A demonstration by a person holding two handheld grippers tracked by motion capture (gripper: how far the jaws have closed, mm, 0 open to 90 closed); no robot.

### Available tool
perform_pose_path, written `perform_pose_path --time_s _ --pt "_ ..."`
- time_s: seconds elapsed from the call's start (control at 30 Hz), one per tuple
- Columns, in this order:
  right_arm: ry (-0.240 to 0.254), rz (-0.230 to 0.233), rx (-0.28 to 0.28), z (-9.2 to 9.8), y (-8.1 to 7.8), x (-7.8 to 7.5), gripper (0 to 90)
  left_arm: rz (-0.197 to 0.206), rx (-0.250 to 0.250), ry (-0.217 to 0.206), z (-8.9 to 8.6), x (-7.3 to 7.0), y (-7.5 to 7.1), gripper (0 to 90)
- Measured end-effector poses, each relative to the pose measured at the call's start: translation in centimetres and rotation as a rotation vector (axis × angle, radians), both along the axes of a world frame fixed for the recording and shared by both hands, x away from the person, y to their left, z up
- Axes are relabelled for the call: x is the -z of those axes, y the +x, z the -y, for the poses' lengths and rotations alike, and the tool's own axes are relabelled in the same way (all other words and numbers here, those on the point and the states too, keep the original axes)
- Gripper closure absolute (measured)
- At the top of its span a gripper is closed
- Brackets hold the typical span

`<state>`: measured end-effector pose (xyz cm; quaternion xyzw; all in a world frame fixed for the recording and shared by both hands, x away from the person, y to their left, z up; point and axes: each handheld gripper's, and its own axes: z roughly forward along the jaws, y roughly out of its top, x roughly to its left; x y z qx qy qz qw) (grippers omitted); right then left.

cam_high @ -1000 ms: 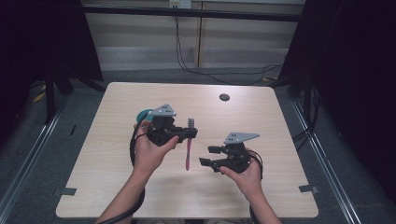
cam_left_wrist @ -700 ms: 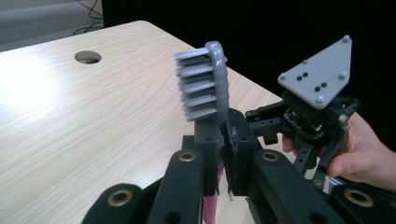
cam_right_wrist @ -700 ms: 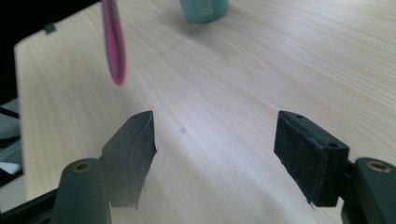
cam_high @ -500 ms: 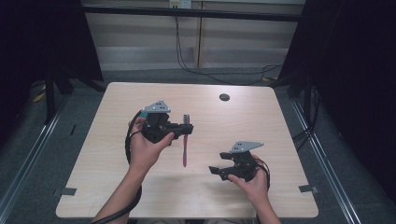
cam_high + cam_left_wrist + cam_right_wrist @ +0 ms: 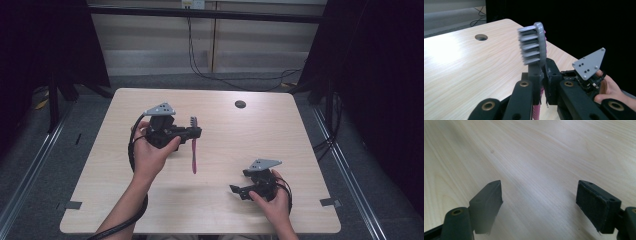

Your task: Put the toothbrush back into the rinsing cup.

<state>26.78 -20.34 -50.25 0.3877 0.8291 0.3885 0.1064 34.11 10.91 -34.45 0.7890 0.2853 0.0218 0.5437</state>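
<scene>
A pale wooden table (image 5: pixel 220 135) with rounded corners stands on a grey floor (image 5: pixel 45 165). Near its far edge, right of centre, a round dark hole (image 5: pixel 240 104) is set into the top; the left gripper view shows this hole (image 5: pixel 481 37) too. Black cables (image 5: pixel 200 60) hang down the light wall panels (image 5: pixel 150 45) behind the table and trail onto the floor. Dark curtains (image 5: pixel 380 85) close off both sides. Metal rails (image 5: pixel 30 165) run along the floor on either side of the table.
</scene>
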Motion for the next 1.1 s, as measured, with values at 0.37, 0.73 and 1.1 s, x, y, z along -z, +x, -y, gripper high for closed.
perform_pose_path --time_s 0.37,0.73,1.1 --pt "-0.082 0.056 -0.046 -0.3 -0.6 0.7 15.3 0.007 -0.024 -0.002 -1.0 -0.8 0.6 85.6" --pt "-0.079 0.064 -0.050 -0.4 -0.7 0.8 14.2 0.020 -0.044 -0.015 -1.4 -1.6 1.2 85.6" --pt "-0.078 0.064 -0.050 -0.4 -0.7 0.9 14.2 0.047 -0.087 -0.024 -2.5 -2.6 2.0 85.6"
